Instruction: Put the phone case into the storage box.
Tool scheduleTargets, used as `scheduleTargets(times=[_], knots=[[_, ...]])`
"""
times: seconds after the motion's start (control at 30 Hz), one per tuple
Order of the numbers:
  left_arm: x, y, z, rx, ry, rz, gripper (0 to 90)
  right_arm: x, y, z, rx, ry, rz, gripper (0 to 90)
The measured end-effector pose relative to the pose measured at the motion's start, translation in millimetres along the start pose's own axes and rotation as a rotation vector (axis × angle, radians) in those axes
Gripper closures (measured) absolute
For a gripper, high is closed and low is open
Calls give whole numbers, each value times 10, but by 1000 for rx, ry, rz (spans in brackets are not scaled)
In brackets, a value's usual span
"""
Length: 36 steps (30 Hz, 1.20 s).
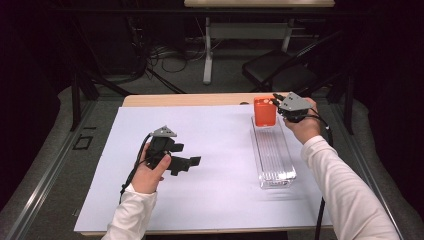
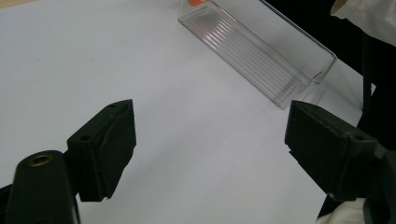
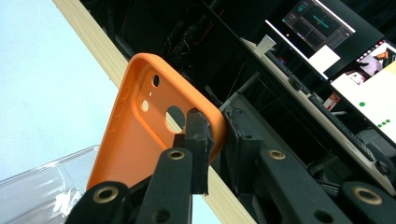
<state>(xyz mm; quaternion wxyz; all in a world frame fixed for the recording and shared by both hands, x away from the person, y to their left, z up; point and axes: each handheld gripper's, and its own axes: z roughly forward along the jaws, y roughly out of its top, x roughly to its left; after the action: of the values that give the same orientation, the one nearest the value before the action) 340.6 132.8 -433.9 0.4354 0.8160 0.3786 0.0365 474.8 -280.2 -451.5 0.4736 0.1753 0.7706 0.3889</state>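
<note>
The right gripper (image 1: 278,103) pinches the edge of an orange phone case (image 1: 264,111), one finger (image 3: 198,140) inside the shell and the other against its outer rim. The case stands upright at the far end of a clear tray (image 1: 272,155), just left of those fingers in the high view; whether its lower edge rests on the tray floor or hangs just above it is hard to tell. The tray's long walls run back from the fingers toward the person, so the right forearm lies along its right side, close to the wall. Just beyond the fingers the white sheet (image 1: 200,165) ends and a strip of wooden table (image 1: 190,100) shows, with a dark chair (image 1: 280,70) and cables on the floor behind.

The left gripper (image 1: 192,162) is released, its jaws standing wide with nothing between them, held just above the bare sheet well to the left of the tray. Nothing lies between these fingers and the tray.

The right gripper view gives the case's (image 3: 140,135) hollow inside, its camera cut-out and small holes, plus monitors (image 3: 327,32) off behind. The left gripper view looks past its own open gripper (image 2: 210,149) to the ribbed floor of the tray (image 2: 261,56), an orange sliver (image 2: 196,2) at its far end, and a white sleeve (image 2: 369,18) at the corner.
</note>
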Motion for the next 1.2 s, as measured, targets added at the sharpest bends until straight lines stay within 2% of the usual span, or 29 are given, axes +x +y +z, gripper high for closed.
scheduleTargets(times=[0.33, 0.77, 0.9, 1.2], knots=[[-2, -5, 18, 3, -3, 1, 171, 69, -64, 55, 6, 5, -12, 802], [-5, -9, 37, 8, -4, -2, 171, 115, -146, 91, 9, 4, -5, 802], [-6, -7, 39, 8, -5, 3, 171, 115, -152, 99, 3, 15, -2, 801], [-15, -5, 36, 8, -3, 1, 171, 63, -177, 96, 33, 18, -31, 797]])
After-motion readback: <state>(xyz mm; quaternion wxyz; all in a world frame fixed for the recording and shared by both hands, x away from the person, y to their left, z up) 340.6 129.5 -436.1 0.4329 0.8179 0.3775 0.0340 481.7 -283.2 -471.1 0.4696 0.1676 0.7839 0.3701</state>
